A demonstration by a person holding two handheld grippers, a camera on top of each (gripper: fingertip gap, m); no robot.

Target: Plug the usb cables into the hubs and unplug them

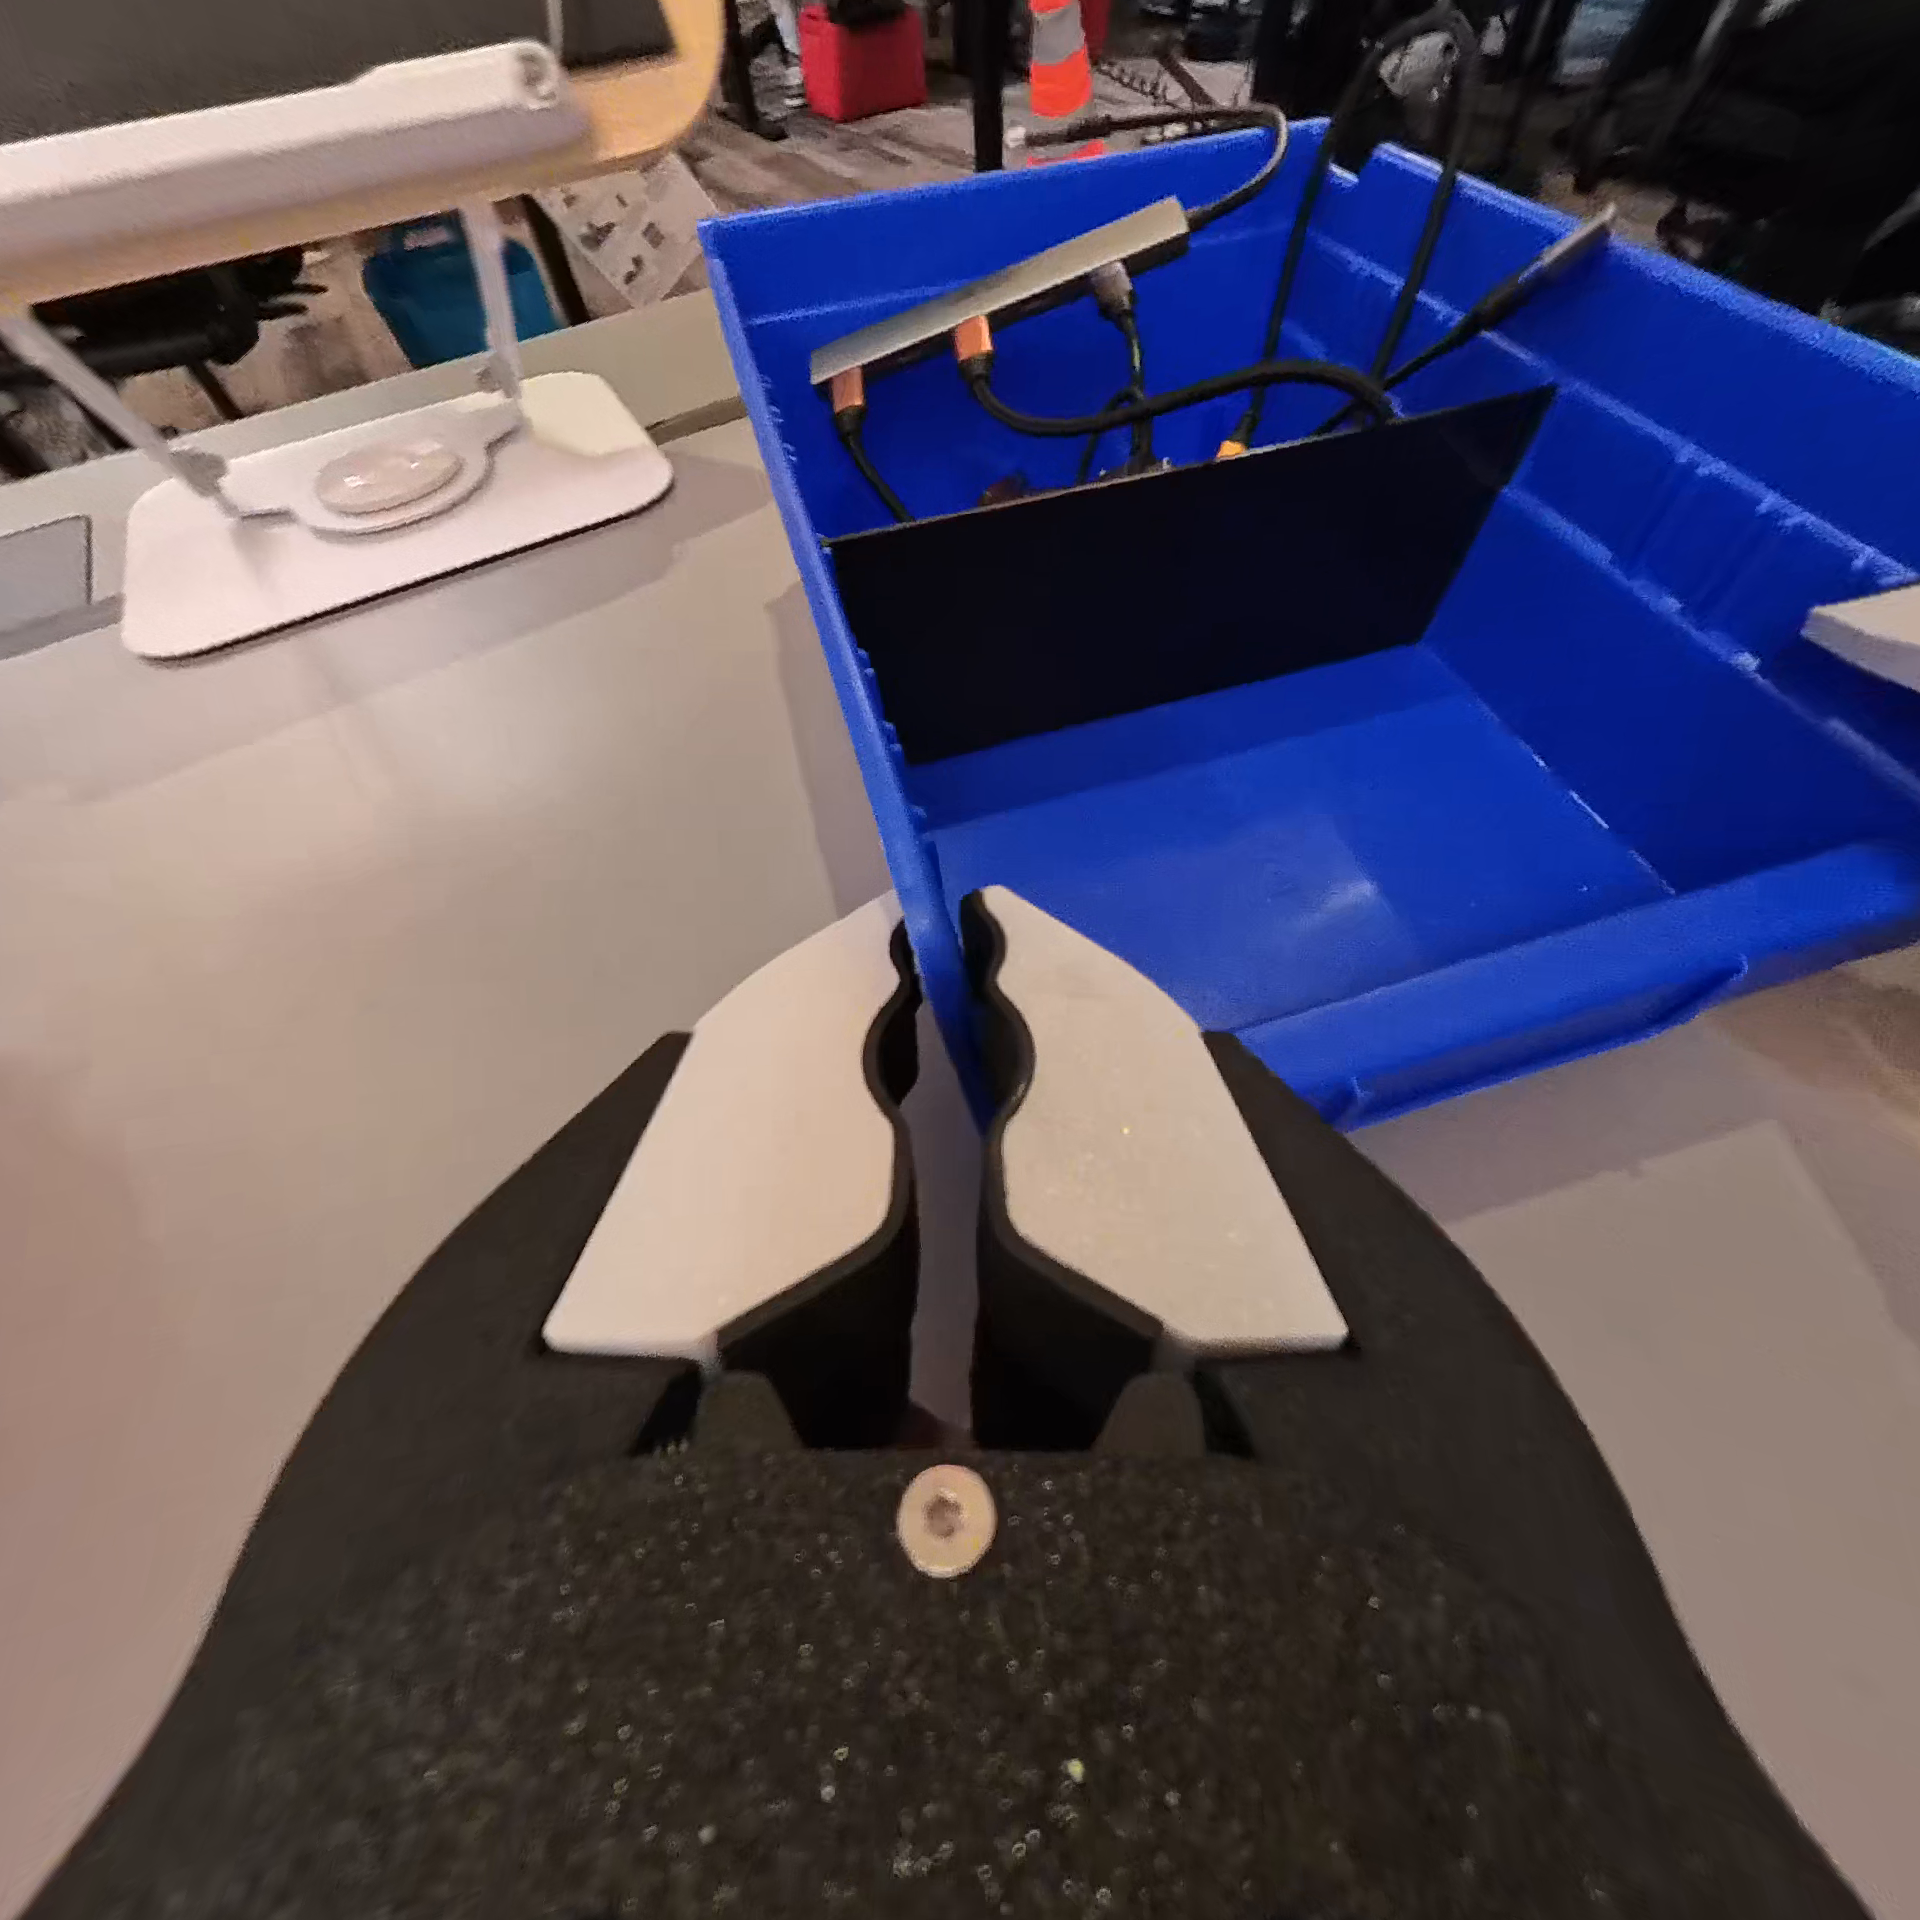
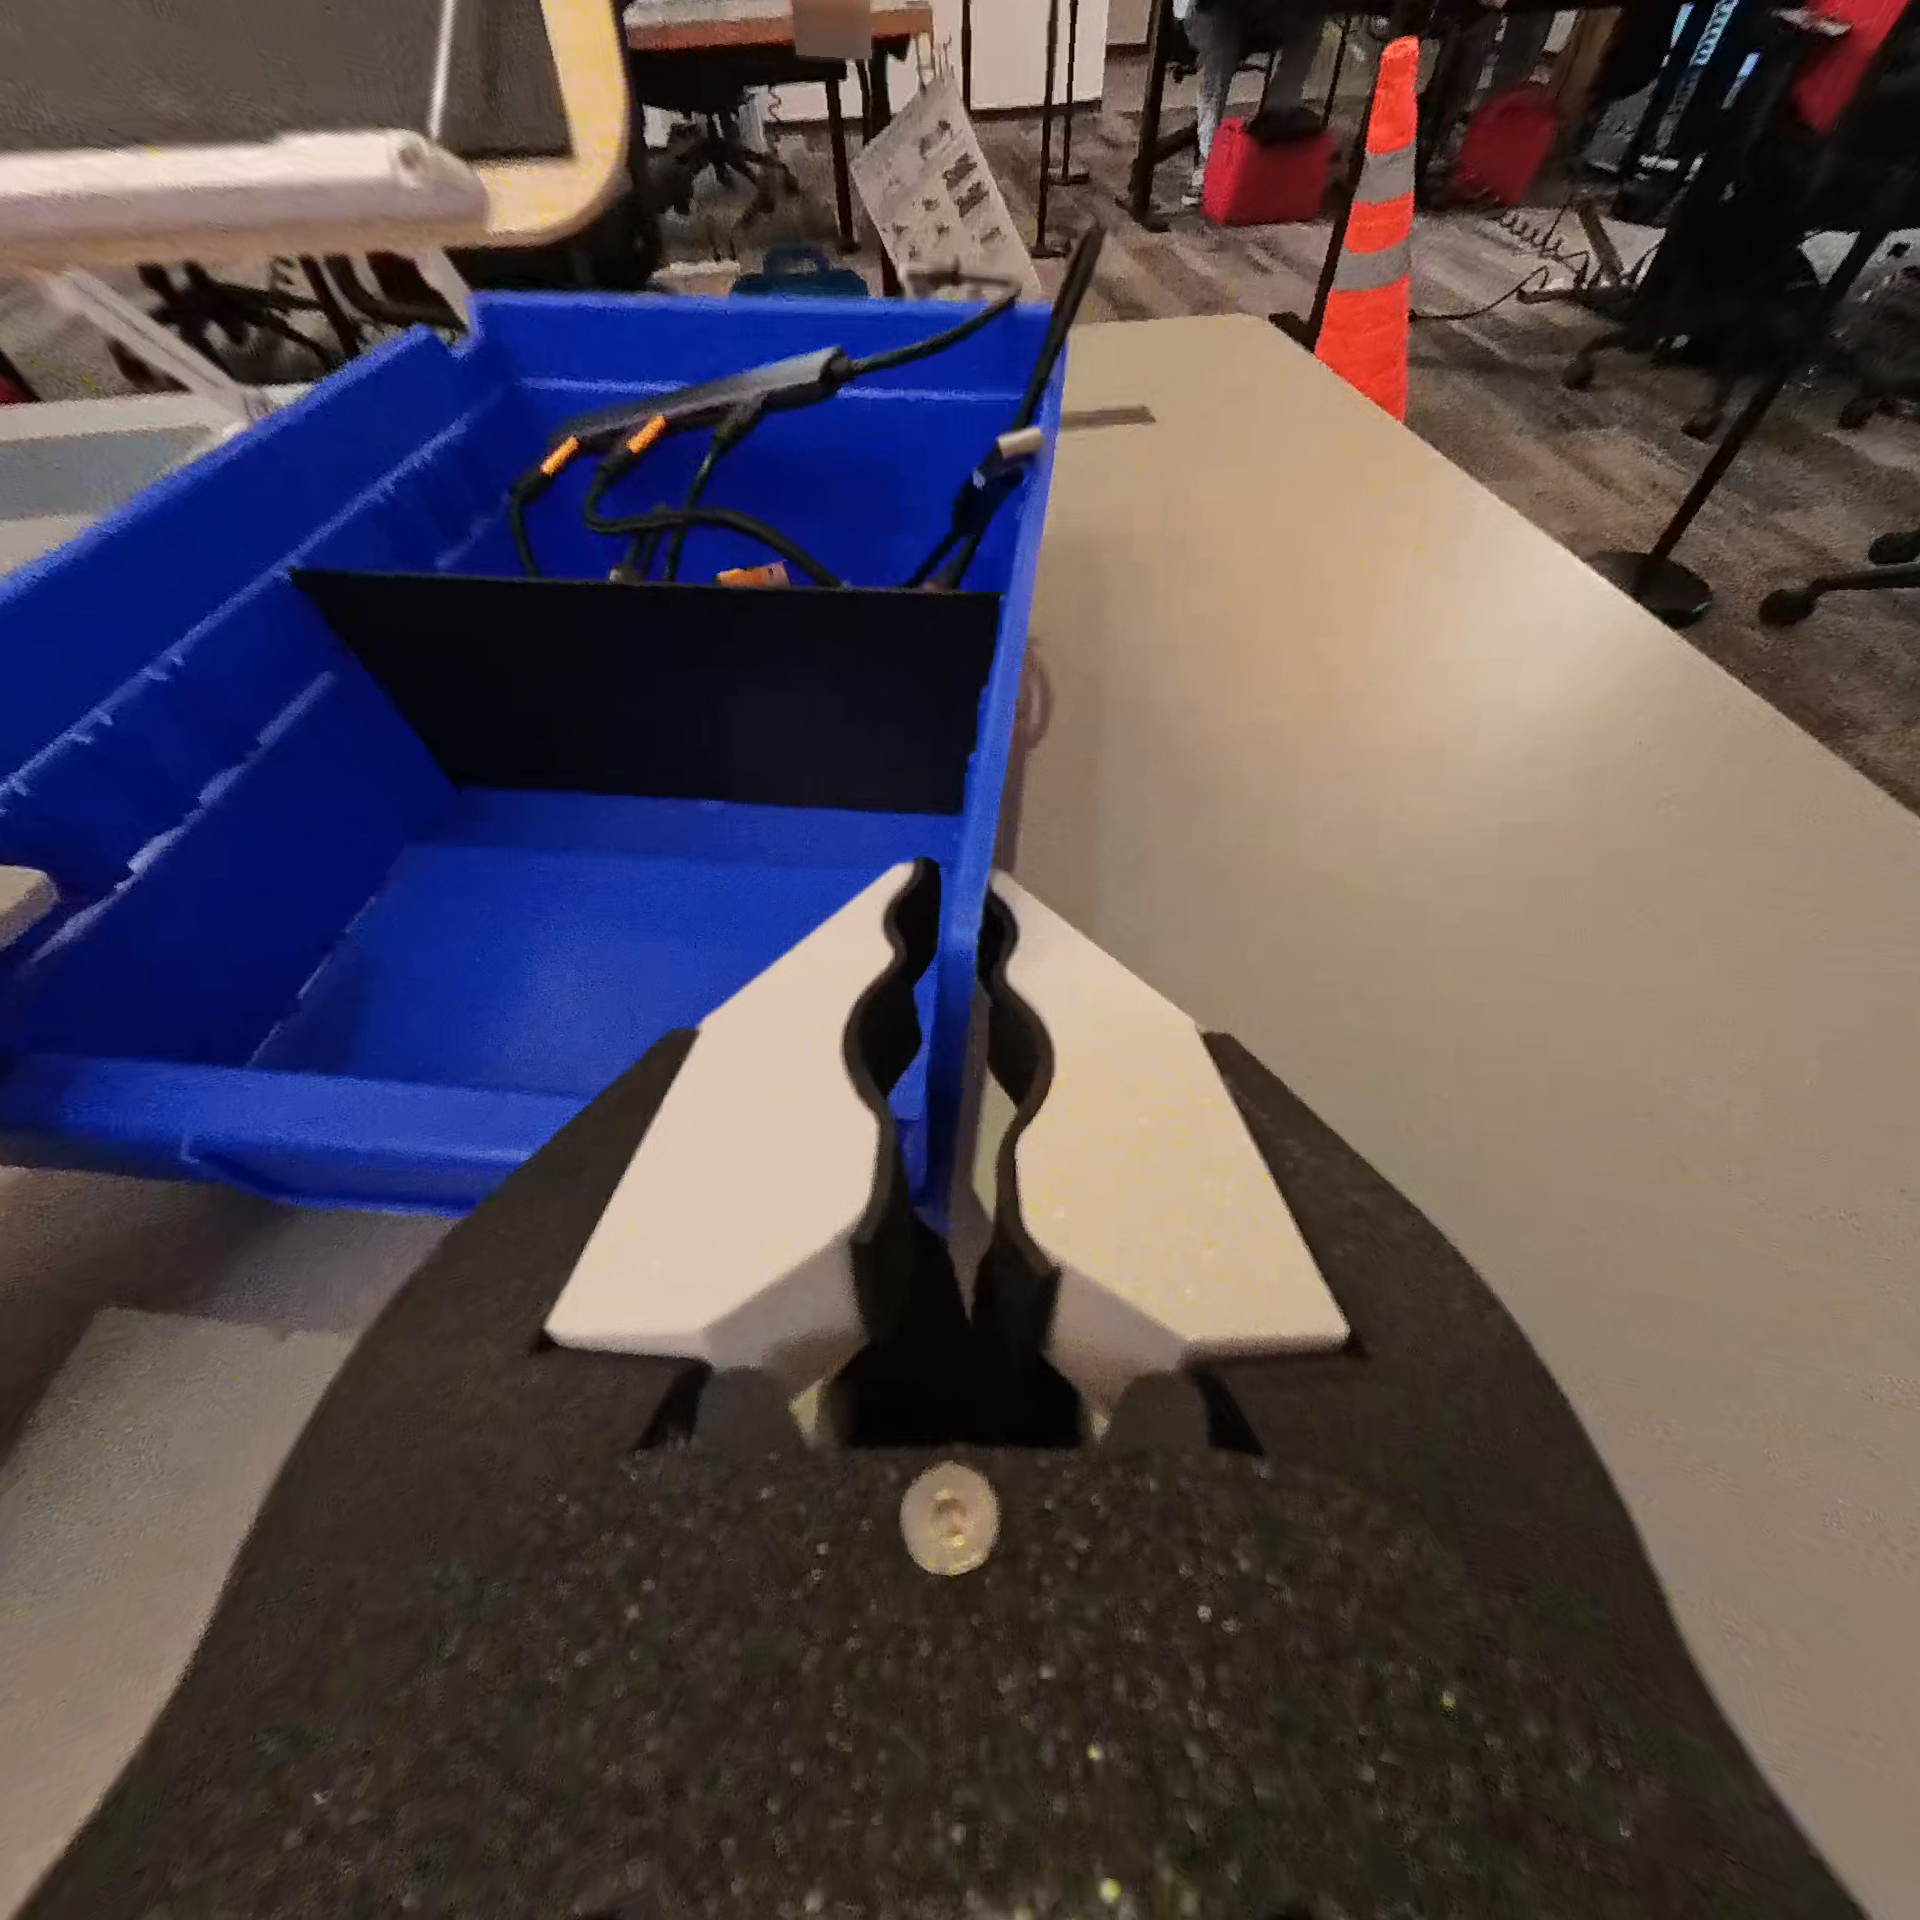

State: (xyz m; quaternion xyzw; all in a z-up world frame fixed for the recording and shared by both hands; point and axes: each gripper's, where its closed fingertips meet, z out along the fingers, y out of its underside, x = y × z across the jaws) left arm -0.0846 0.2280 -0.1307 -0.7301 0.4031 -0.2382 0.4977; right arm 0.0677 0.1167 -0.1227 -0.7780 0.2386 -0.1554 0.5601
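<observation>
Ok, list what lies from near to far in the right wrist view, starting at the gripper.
Right gripper, closed on the blue bin's side wall → bin's empty near compartment → black divider → hub and cables in the far compartment → orange traffic cone on the floor beyond the table.

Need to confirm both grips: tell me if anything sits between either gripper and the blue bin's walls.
Nothing visible does. The left gripper is closed on the blue bin at its left wall; the right gripper clamps its right wall.

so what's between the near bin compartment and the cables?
A black divider across the blue bin; cables sit behind it. Clear in both views.
</observation>
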